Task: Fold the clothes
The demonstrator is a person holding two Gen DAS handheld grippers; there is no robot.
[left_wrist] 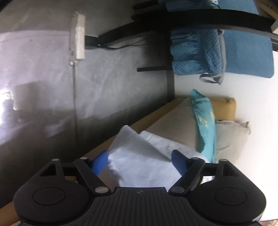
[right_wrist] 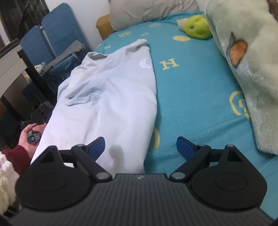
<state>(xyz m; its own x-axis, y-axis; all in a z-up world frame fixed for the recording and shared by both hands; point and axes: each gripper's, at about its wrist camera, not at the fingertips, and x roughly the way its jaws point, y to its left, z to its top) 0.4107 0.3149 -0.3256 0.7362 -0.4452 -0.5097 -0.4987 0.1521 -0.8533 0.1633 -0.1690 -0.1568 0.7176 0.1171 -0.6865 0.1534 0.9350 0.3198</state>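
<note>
A pale white garment (right_wrist: 107,97) lies spread along the left side of a teal bed sheet (right_wrist: 194,90), its left part hanging over the bed edge. My right gripper (right_wrist: 140,147) is open just above the garment's near end, its left finger over the cloth and its right finger over the sheet. In the left wrist view, rolled sideways, my left gripper (left_wrist: 139,160) is open around a hanging fold of the same white garment (left_wrist: 139,156) at the bed's edge, with cloth between its blue fingers (left_wrist: 100,162).
A green plush toy (right_wrist: 197,26) and a grey pillow (right_wrist: 149,12) lie at the bed's far end. A fluffy pale green blanket (right_wrist: 246,69) covers the right side. Blue chairs (right_wrist: 50,34) and a black desk (right_wrist: 33,69) stand left of the bed. A white power strip (left_wrist: 77,36) lies on the grey floor.
</note>
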